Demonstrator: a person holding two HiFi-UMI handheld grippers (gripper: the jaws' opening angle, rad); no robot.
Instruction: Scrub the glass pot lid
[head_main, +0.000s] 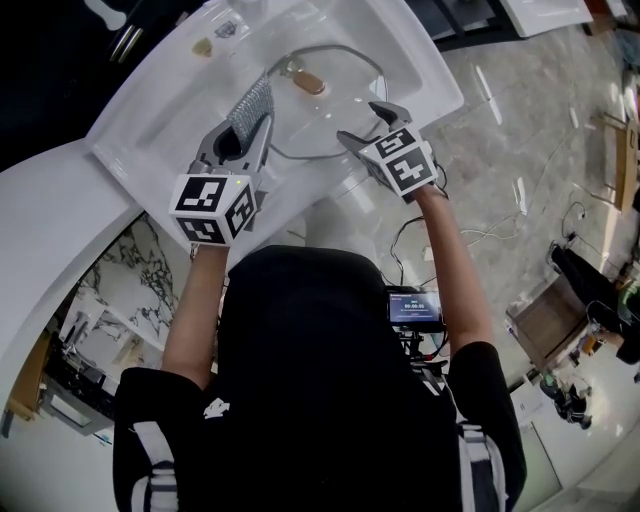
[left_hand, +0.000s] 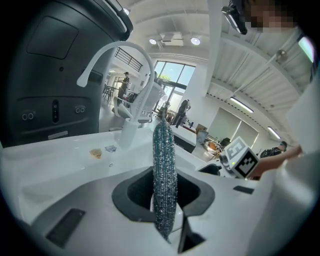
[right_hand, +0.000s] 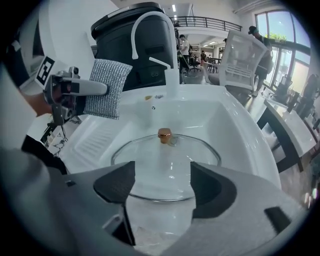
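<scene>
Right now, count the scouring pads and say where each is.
1. The scouring pad is clamped in the left gripper, above the sink, left of the glass lid. No other shows.

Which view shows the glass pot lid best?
Right gripper view: the round clear glass pot lid lies nearly whole in the white sink, knob up. Head view shows it smaller, partly behind the right tool. Left gripper view misses it.

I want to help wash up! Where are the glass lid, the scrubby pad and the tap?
glass pot lid (right_hand: 164, 134), right gripper view, on its copper-coloured knob.
scouring pad (left_hand: 164, 170), left gripper view, on its middle.
faucet (right_hand: 172, 82), right gripper view, on its upright base.
</scene>
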